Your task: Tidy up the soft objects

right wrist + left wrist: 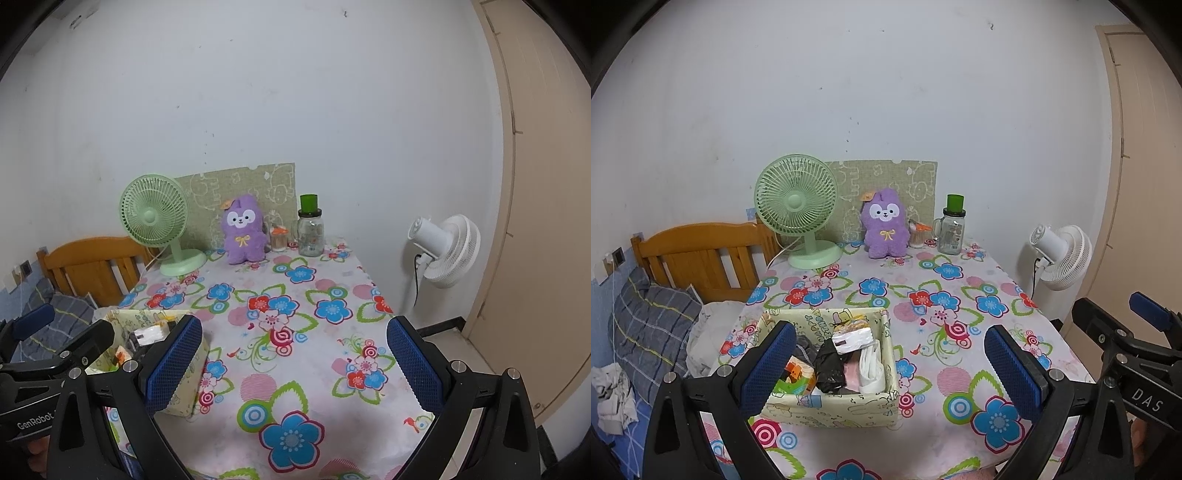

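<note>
Purple plush (885, 223) between green fan (796, 201) and jar (950, 231), beyond both wide-open, empty tools.

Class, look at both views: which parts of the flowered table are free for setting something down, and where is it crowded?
Free: the wide middle and right of the tablecloth, between the fabric box and the back row. Crowded: the back edge, with the green fan, purple plush and glass jar; the box is stuffed too.

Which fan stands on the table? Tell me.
The green fan, at the table's back left beside the purple plush toy. The white fan stands off the table's right side.
</note>
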A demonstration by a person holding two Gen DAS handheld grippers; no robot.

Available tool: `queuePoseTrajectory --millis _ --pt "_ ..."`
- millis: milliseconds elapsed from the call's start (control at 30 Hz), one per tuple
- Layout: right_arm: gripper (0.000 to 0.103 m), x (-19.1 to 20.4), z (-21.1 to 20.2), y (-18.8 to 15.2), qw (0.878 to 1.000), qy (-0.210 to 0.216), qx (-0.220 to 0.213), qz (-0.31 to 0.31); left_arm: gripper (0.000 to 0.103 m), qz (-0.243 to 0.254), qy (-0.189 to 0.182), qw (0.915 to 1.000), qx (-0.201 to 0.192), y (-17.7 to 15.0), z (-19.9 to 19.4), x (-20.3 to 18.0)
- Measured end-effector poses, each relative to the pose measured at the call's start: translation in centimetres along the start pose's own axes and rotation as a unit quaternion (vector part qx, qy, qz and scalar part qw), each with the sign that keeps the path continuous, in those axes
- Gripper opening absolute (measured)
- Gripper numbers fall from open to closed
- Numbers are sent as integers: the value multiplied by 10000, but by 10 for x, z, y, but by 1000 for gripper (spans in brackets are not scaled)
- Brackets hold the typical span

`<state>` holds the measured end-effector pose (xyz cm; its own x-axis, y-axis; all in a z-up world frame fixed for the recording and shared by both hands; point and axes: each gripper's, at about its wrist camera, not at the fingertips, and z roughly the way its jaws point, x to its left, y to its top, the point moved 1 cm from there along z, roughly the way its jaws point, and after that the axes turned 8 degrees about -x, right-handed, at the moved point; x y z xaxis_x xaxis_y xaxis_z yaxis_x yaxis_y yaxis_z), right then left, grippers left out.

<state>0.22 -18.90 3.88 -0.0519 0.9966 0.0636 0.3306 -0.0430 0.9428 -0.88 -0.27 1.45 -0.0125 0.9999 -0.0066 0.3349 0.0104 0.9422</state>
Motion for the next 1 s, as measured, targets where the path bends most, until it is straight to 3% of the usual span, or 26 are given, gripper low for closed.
queuePoseTrajectory --millis 1000 --pt "101 2 -2 1 9999 12 -105 -18 103 -52 9 9999 -89 5 -3 -1"
